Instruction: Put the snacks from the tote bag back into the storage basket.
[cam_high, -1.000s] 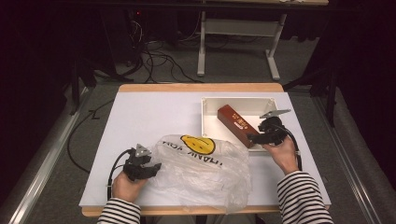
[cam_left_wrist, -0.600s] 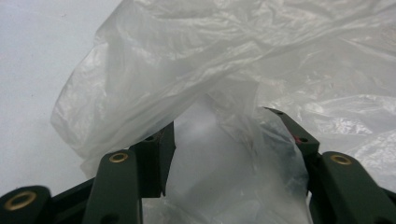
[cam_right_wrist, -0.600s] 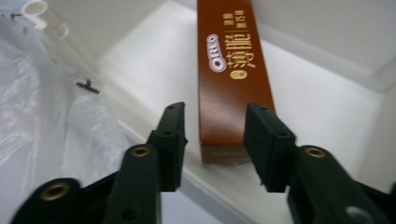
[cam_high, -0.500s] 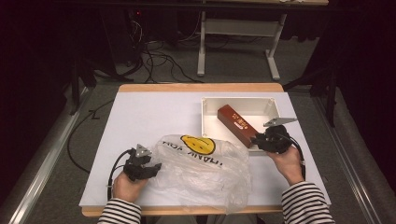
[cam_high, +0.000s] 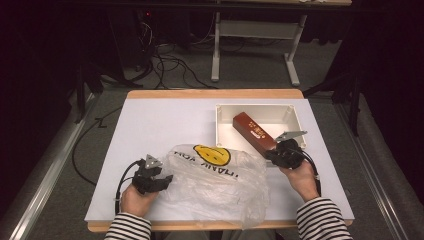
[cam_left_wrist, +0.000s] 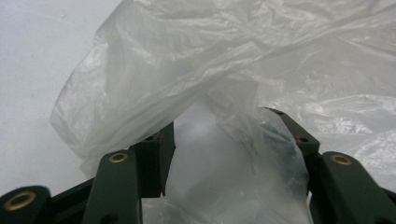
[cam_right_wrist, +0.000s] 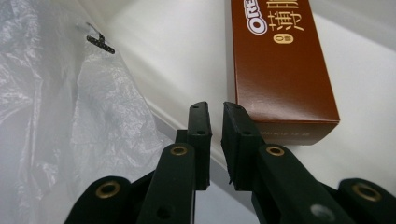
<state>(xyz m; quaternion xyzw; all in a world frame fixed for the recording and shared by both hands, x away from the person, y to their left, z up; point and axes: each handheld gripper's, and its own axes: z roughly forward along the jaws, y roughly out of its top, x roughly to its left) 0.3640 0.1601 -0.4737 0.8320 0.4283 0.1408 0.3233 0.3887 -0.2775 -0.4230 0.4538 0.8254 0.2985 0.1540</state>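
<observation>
While the left gripper (cam_high: 167, 178) sits at the near left edge of the clear plastic bag (cam_high: 220, 180), its jaws stand apart with a fold of the film draped between and over them — in the left gripper view the bag (cam_left_wrist: 224, 79) covers both jaw tips, and whether the pads press on it cannot be told. Across the table, the right gripper (cam_high: 272, 156) lies at the bag's far right corner, just beside the near wall of the white tray (cam_high: 218, 125). Its jaws have just been closing; in the right gripper view a narrow slit remains between them with nothing in it. A brown Oreo box (cam_right_wrist: 280, 65) lies slantwise in the tray, its near end just beyond the right gripper (cam_right_wrist: 214, 108).
</observation>
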